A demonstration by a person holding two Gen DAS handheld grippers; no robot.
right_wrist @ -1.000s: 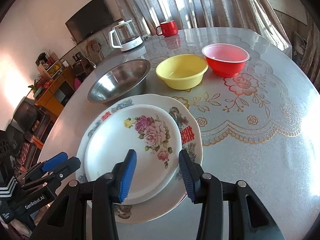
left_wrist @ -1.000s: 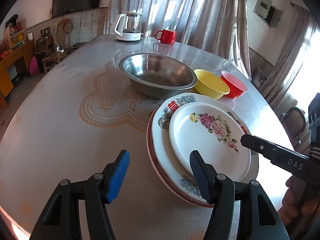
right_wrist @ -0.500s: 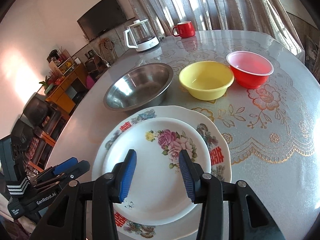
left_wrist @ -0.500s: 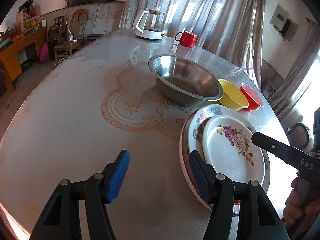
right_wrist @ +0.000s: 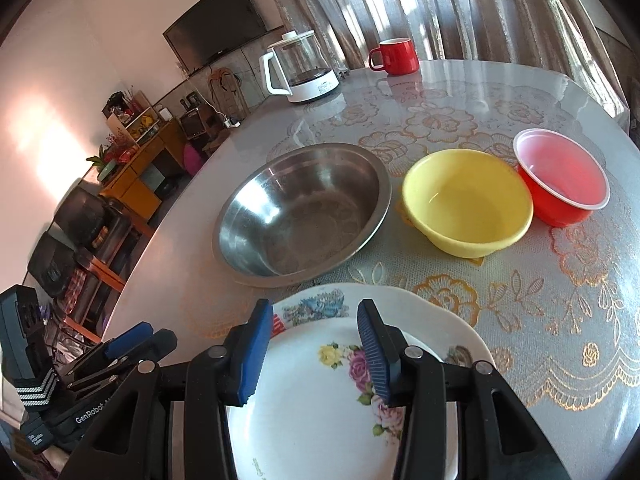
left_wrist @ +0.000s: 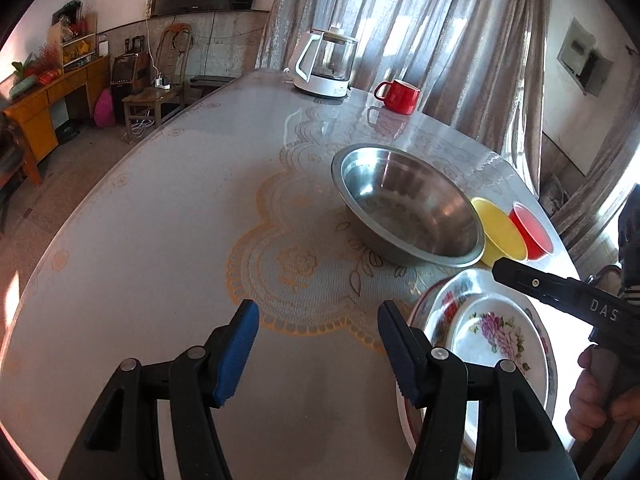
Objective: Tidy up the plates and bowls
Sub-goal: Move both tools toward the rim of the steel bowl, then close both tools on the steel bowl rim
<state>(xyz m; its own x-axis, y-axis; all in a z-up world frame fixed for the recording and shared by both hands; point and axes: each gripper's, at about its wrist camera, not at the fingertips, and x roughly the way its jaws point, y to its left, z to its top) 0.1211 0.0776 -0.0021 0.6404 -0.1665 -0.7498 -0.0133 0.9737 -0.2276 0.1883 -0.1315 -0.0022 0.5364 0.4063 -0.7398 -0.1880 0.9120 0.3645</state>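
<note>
plates (right_wrist: 320, 412): small floral one stacked on a larger, just before steel bowl (right_wrist: 300, 208) on worktop (left_wrist: 160, 240). yellow bowl (right_wrist: 468, 208), red bowl (right_wrist: 564, 176) right of steel bowl. left tongs (left_wrist: 318, 352), right tongs (right_wrist: 314, 356): both open, empty.

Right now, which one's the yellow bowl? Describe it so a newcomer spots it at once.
On the round table with the gold floral cover, three bowls stand in a row beyond the stacked plates. The yellow bowl is the middle one, between the big steel bowl and the red bowl. It is the only plain yellow one, and it is empty.
</note>
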